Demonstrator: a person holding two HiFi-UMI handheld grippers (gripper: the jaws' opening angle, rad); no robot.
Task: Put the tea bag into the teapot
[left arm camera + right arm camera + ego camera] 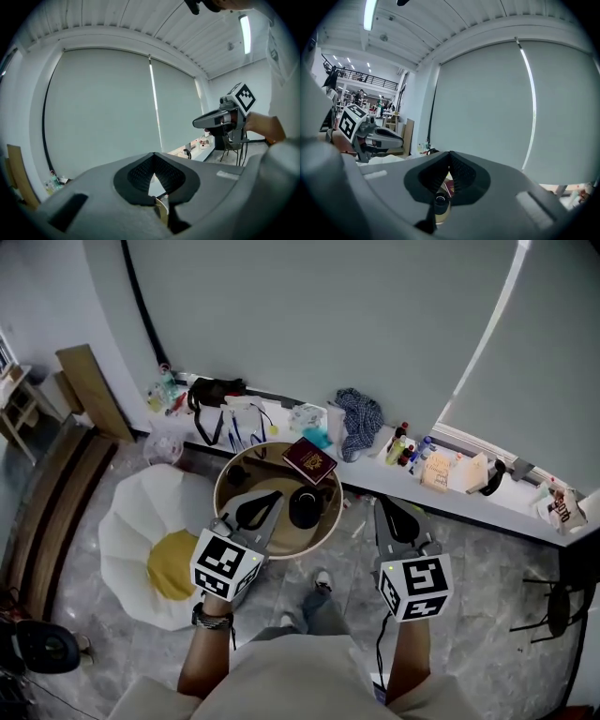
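A dark teapot (305, 508) stands on the round wooden table (328, 521), and it also shows as the teapot (440, 199) through the gap under my right jaws. I cannot make out a tea bag in any view. My left gripper (272, 496) hovers over the table's near left part, just left of the teapot. Its jaws meet at the tips of the left gripper (153, 157), with nothing between them. My right gripper (382, 503) is held off the table's right edge. The right gripper (449, 155) is likewise shut and holds nothing.
A dark red booklet (309, 460) lies at the table's far edge. A white beanbag seat (141, 531) with a yellow cushion (173, 563) sits left of the table. A windowsill (450, 488) with bags, bottles and clutter runs behind. My feet (314, 592) stand on the grey floor.
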